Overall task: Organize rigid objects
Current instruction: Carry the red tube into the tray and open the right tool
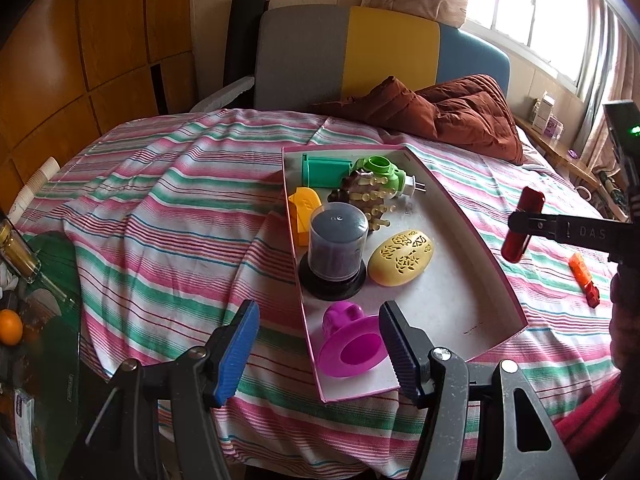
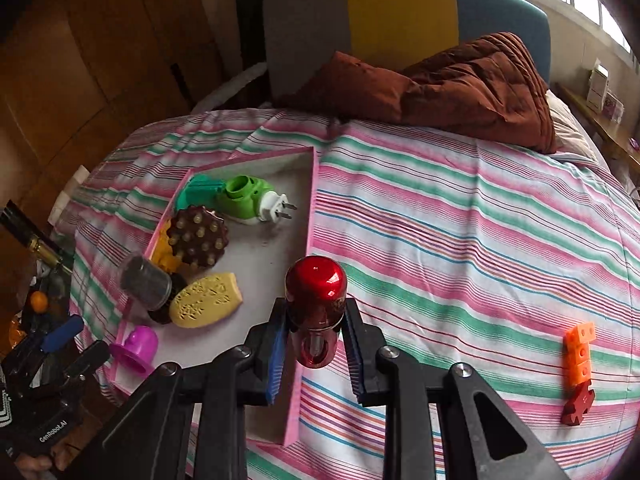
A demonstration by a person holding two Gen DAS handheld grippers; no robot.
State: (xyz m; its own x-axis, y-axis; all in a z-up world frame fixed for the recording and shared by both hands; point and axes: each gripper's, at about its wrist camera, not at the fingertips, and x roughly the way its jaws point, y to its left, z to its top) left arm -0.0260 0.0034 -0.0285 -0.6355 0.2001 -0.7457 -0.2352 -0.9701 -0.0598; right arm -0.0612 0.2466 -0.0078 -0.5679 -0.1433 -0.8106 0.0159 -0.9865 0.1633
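Note:
A pink-edged shallow box (image 1: 460,208) (image 2: 310,216) lies on the striped bed. It holds a magenta cup (image 1: 348,340) (image 2: 136,348), a yellow oval case (image 1: 400,258) (image 2: 206,300), a dark disc spindle (image 1: 336,248) (image 2: 146,282), a brown studded brush (image 2: 196,236), a green plug-in device (image 1: 384,170) (image 2: 248,196), a teal piece (image 1: 324,168) and an orange-yellow piece (image 1: 304,208). My left gripper (image 1: 316,352) is open, low over the box's near end by the cup. My right gripper (image 2: 316,340) is shut on a glossy red capsule-shaped object (image 2: 316,304) (image 1: 522,226), held above the box's right edge.
An orange and red block piece (image 2: 578,368) (image 1: 584,280) lies on the bedspread to the right. A brown quilt (image 2: 460,80) is bunched by the grey, yellow and blue headboard (image 1: 360,48). At left a low table holds an orange (image 1: 10,326) and a bottle (image 1: 18,252).

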